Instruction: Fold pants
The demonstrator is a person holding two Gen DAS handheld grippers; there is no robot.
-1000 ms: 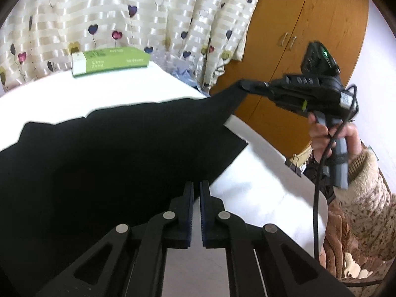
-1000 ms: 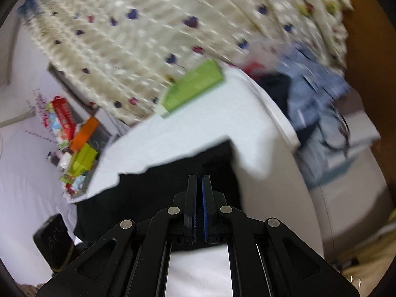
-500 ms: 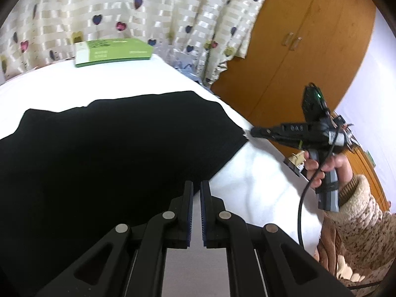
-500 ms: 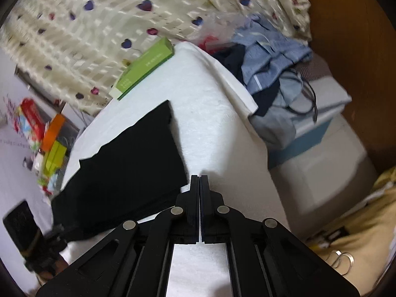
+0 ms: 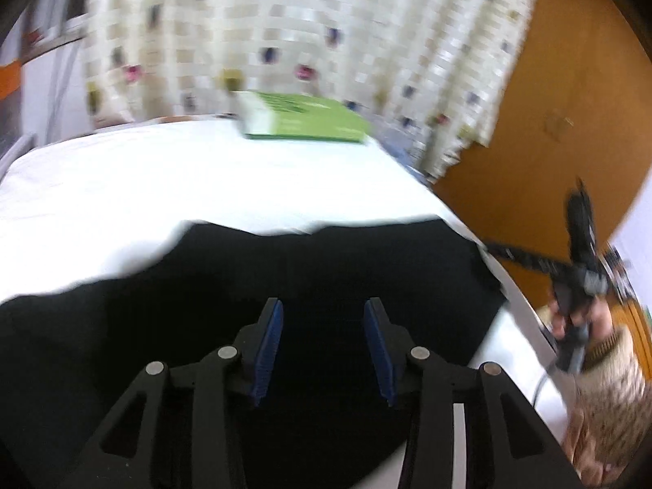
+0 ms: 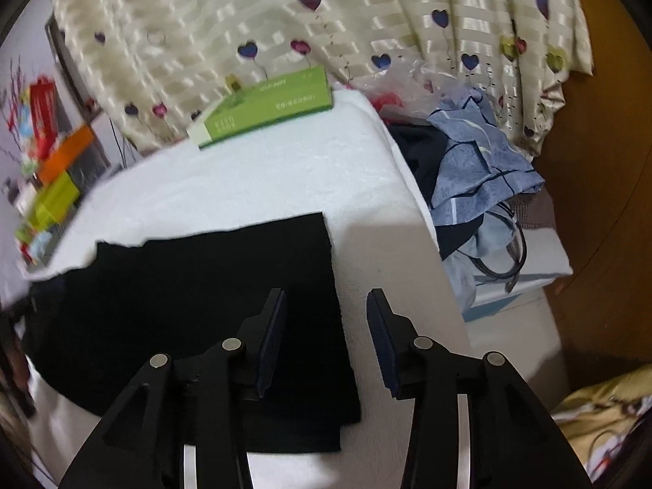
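- Left wrist view: the left gripper (image 5: pixel 323 326) hangs over the black pants (image 5: pixel 285 285), jaws spread wide, nothing between them.
- Right wrist view: the right gripper (image 6: pixel 326 318) is released too, straddling the pants' right edge, empty.
- Pants lie folded flat on the white towel-covered table (image 6: pixel 265 171), a green box (image 6: pixel 265 108) well behind them by the heart-print curtain (image 6: pixel 285 20).
- Risk from here, I'd say: a shallow pinch catches only the top layer, so the fold peels apart.
- Another risk: the pants' right edge sits near the table's drop toward the blue clothes pile (image 6: pixel 481 163); a careless drag could slide fabric over.
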